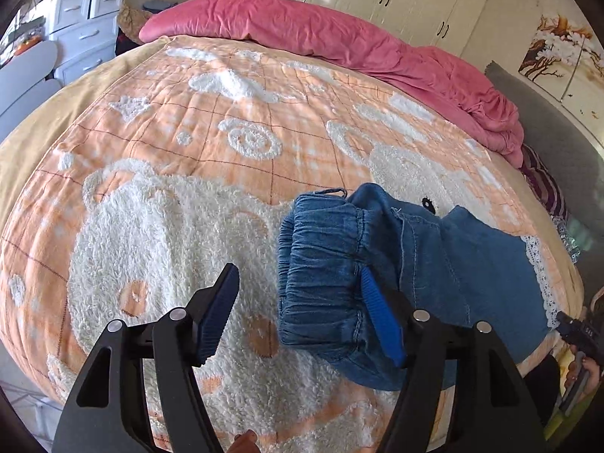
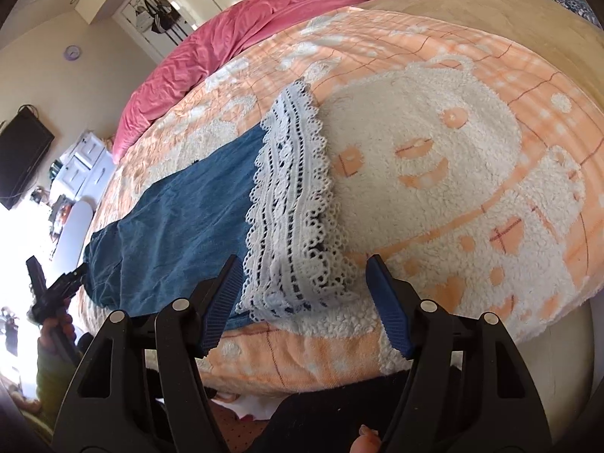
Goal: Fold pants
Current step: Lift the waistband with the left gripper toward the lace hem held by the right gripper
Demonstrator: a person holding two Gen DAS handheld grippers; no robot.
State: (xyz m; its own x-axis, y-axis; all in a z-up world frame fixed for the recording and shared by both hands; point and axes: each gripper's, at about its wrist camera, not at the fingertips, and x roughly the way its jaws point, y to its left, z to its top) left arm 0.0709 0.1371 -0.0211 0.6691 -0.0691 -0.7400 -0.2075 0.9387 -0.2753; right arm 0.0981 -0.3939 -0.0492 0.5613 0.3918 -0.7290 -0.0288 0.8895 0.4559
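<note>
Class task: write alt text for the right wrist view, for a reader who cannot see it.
The open right gripper straddles the white lace hem of blue denim pants lying flat on an orange-and-white bear blanket. A crumpled pink duvet lies along the far side of the bed.

The left gripper (image 1: 302, 311) hangs open over the blanket (image 1: 158, 226), one pad touching the denim pants' (image 1: 453, 264) waistband (image 1: 321, 264).

Bed (image 1: 34, 143): peach bear blanket (image 1: 188, 173), denim pants (image 1: 434, 264) flat, pink duvet (image 1: 321, 34) behind.
</note>
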